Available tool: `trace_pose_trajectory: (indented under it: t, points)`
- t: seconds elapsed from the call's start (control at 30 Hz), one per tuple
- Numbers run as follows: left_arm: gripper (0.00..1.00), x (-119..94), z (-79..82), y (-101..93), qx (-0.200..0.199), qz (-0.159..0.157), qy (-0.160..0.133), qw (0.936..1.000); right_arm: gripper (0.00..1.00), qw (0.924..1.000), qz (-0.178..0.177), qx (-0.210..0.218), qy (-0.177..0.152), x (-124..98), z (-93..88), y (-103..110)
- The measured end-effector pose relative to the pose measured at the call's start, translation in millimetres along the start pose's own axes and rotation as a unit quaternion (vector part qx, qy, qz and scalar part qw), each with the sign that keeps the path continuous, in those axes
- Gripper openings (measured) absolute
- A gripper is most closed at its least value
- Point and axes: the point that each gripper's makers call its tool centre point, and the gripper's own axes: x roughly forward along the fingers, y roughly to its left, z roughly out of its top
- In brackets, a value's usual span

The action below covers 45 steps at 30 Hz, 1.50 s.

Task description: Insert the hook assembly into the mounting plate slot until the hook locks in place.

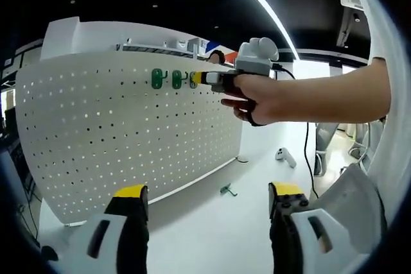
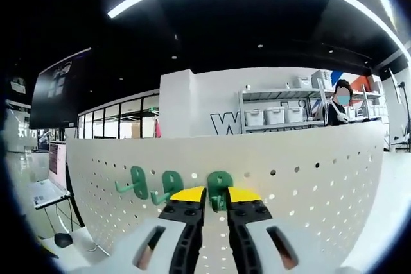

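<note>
From the left gripper view I am looking across a white table (image 1: 212,222) at a white pegboard (image 1: 122,139) standing upright on it. My left gripper (image 1: 209,200) is hanging low over the table with its jaws spread wide and nothing between them. My right gripper (image 1: 207,78) is coming in from the right of this view, a hand (image 1: 257,97) wrapped around it, its yellow tip pressed up against the top row of the board. Two green hooks (image 1: 166,79) are already sitting on the board just left of that tip. A spare hook (image 1: 227,190) is lying flat on the table near the board's foot, and a white controller (image 1: 286,157) is resting farther back.

The right gripper view is giving me the close side: its own gripper (image 2: 216,198) has its jaws nearly together, pinching a green hook (image 2: 218,187) whose plate is standing against the board face (image 2: 308,178). I cannot tell whether it is seated in the holes. The two mounted hooks (image 2: 154,185) are showing to its left here, prongs jutting outward. Behind the board's top edge I am seeing shelving with bins (image 2: 273,115), a person (image 2: 339,110) to the right, and a laptop (image 2: 48,178) at far left.
</note>
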Motion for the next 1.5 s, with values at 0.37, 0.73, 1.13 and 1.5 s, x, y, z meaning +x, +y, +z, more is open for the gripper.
trace_pose_trajectory:
  t: [0.37,0.73,1.13,1.5]
  points:
    - [0.79,2.5,2.2,0.2,-0.003,-0.001,-0.003,1.0,0.36,0.9992,0.037,0.008,0.011,-13.2,-8.4,-2.0]
    - [0.79,2.5,1.5,1.9,-0.002,-0.002,-0.002,1.0,0.55,0.9962,0.086,0.005,0.012,-22.8,-13.7,12.7]
    - [0.79,1.5,0.9,2.9,-0.003,-0.001,-0.002,1.0,0.68,0.9948,0.101,0.008,0.011,-25.0,-14.1,17.6]
    - [0.79,0.9,0.4,3.5,-0.003,0.001,-0.003,1.0,0.63,0.9927,0.119,0.01,0.017,-29.6,-16.2,19.2]
